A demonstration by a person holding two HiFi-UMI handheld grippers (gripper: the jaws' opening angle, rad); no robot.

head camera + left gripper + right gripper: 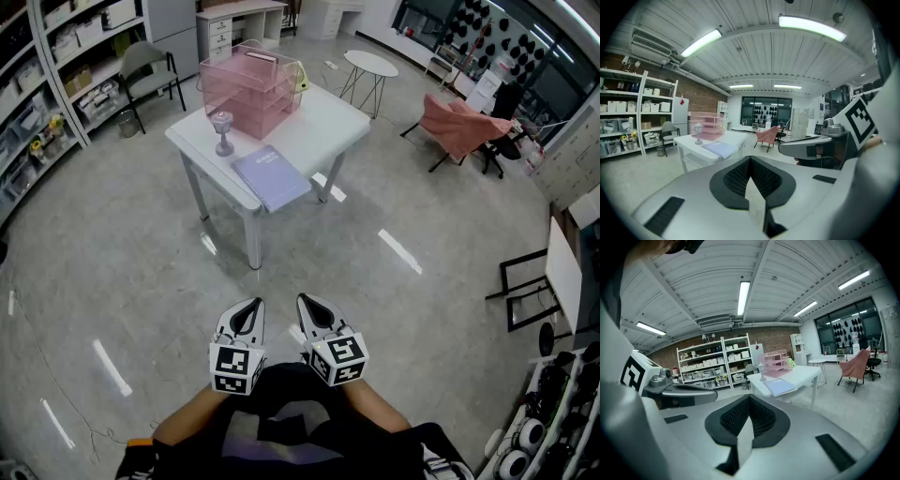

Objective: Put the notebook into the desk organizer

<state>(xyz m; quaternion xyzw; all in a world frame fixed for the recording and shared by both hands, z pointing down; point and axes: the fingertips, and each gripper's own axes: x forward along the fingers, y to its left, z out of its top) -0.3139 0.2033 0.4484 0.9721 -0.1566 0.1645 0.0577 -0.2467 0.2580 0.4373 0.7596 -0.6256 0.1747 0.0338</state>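
Observation:
A lavender notebook [271, 177] lies flat near the front edge of a white table [323, 127], also seen as the notebook [721, 148] and the notebook [779, 386] in the gripper views. Behind it stands the pink clear desk organizer [251, 86], the organizer [706, 125], the organizer [774, 364]. My left gripper [249, 313] and right gripper [314, 308] are held side by side close to my body, well short of the table. Both are shut with nothing between the jaws.
A small lantern-shaped ornament [222, 131] stands on the table by the organizer. Shelving with boxes [56, 66] lines the left wall beside a grey chair [148, 70]. A round side table [370, 66] and a pink draped chair [459, 127] stand beyond.

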